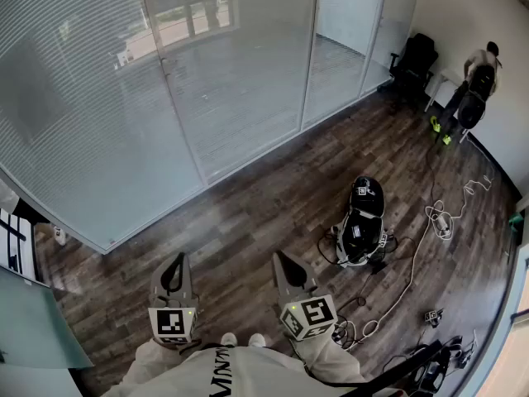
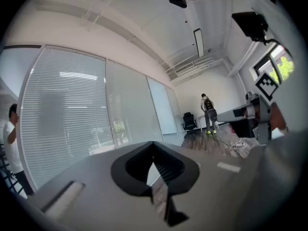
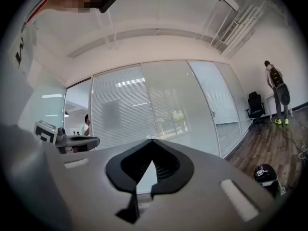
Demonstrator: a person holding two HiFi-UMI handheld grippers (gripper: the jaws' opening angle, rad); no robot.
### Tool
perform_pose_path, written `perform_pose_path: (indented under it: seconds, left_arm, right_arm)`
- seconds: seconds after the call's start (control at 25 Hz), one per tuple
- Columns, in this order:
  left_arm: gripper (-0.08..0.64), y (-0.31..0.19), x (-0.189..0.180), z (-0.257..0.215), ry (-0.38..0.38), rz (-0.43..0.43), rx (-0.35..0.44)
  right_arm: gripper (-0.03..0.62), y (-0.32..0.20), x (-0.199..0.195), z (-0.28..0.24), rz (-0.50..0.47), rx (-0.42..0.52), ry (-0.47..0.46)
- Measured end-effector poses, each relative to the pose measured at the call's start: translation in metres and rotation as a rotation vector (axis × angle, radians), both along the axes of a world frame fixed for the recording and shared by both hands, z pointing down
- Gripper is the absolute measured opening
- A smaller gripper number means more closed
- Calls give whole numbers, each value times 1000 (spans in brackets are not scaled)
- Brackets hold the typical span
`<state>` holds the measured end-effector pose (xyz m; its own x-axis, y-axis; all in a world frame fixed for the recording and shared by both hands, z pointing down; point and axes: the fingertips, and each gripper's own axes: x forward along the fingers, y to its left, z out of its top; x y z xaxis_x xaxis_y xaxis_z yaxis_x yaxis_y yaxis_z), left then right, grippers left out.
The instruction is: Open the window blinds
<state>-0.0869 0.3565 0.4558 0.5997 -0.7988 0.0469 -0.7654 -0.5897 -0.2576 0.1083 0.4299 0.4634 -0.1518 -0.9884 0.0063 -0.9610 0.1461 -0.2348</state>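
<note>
The left gripper (image 1: pixel 177 259) and the right gripper (image 1: pixel 279 259) are held level, side by side, above the dark wooden floor (image 1: pixel 264 197). Both have their jaws closed tip to tip, and nothing is between them (each gripper view shows only a small gap behind the meeting tips). To the right of them a black and white device (image 1: pixel 361 222) stands on the floor, with a white cable (image 1: pixel 411 263) lying near it. Further ahead is the glass wall with the window blinds (image 1: pixel 74 114), well apart from both grippers; the slats are lowered and hang flat. In the far right corner are a black office chair (image 1: pixel 413 60) and a person (image 1: pixel 478 77) standing.
</note>
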Motion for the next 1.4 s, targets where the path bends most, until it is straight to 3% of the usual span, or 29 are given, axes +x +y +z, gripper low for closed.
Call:
perform_pose_path:
  seconds: [0.48, 0.88, 1.4]
  left_arm:
    - [0, 10, -30, 10, -4, -42, 21]
    - [0, 8, -36, 10, 4, -52, 12]
    - [0, -45, -11, 13, 22, -17, 20]
  right_arm:
    - [-2, 11, -28, 18, -22, -38, 44]
    - [0, 7, -27, 17, -13, -30, -10]
    - [0, -37, 0, 28, 38, -62, -26]
